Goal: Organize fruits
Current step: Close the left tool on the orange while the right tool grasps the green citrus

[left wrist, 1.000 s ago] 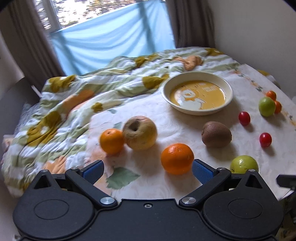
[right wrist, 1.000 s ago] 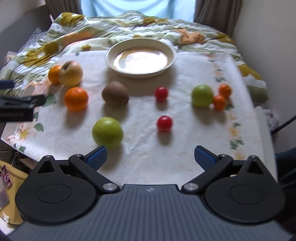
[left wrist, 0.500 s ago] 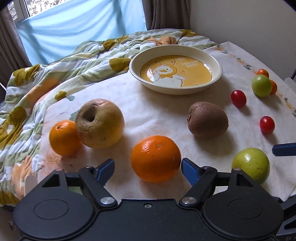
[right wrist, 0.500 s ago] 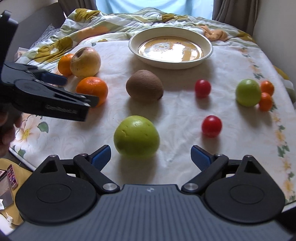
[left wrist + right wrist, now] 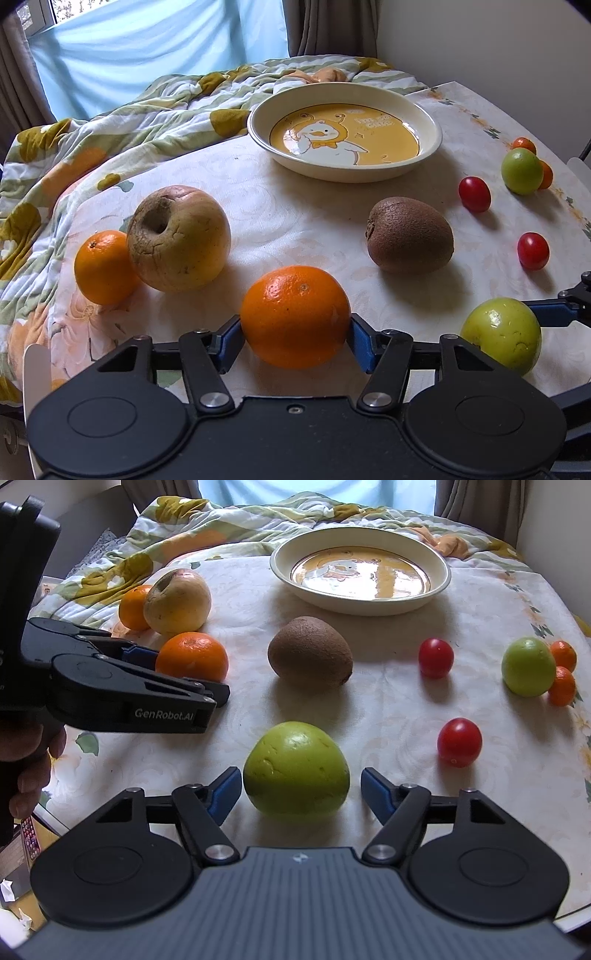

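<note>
The likeliest trouble here is a round fruit squirting out of a partial grip: the left tool is meeting the large orange only at its near flanks, low and toward the tool's base, so a lift from this hold could let it roll forward toward the kiwi ahead and to the tool's right, or sideways into the wrinkled yellow apple and small orange ahead on its left. A second risk is the two tools crowding each other, since they are working side by side and the right tool's blue tip is already showing at the left tool's right edge. The left tool is standing about half open, both blue pads appearing to press on the orange, which is resting on the surface. The right tool is spread slightly wider, straddling the near green apple with its left pad looking to touch or nearly touch and a clear gap at its right pad, so it is gripping nothing yet; closing unevenly could nudge the apple toward the cherry tomato ahead on its right. The empty duck-print plate, the probable destination, is lying well ahead of both tools.
</note>
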`<state>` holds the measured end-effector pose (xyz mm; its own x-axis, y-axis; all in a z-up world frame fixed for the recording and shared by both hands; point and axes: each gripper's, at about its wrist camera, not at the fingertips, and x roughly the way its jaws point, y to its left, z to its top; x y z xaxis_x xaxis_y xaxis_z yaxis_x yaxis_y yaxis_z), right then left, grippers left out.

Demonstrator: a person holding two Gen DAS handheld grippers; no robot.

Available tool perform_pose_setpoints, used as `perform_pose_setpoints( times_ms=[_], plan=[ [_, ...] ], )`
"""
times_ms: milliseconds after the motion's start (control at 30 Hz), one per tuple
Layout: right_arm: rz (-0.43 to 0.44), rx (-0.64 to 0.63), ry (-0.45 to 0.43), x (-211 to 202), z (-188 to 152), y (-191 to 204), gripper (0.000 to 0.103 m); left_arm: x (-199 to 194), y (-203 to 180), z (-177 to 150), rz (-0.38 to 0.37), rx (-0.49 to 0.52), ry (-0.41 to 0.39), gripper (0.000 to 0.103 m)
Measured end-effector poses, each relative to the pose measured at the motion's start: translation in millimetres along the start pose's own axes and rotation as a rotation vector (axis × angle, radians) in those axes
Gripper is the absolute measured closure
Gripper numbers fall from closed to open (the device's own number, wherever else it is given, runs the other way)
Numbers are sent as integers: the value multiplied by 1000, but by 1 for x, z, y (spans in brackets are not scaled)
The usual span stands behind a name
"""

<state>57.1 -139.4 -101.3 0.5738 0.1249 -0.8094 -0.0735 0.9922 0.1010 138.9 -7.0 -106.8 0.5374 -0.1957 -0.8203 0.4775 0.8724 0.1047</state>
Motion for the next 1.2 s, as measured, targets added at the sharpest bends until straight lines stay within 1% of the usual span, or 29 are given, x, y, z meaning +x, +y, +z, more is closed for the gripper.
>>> perform_pose_setpoints(
  times_ms=[67,167,267,500,633,800,933,1200],
  plan=[
    [0,-6,-1,1,2,1,21,0,1,-1,15,1,-5,40],
    [-3,-13,-3,3,4,2,27,-2,5,-4,17,-17,-7,40],
    [-2,-23,-6,3,4,4,30,-4,7,-6,27,-28,-11,40],
    [-6,-29,-4,1,5,5,30,-19,12,-10,40,-65,-38,40],
    [-20,-26,-19,-8,6,4,30,-33,11,-8,39,-92,-60,40],
    [-34,-6,-40,-28,12,-2,30,-56,7,4,46,-126,-80,40],
    [-44,5,-45,-42,20,-10,30,-74,7,16,52,-158,-115,40],
    [-41,26,-76,-72,50,-36,30,-99,-2,52,53,-182,-172,40]
  ],
)
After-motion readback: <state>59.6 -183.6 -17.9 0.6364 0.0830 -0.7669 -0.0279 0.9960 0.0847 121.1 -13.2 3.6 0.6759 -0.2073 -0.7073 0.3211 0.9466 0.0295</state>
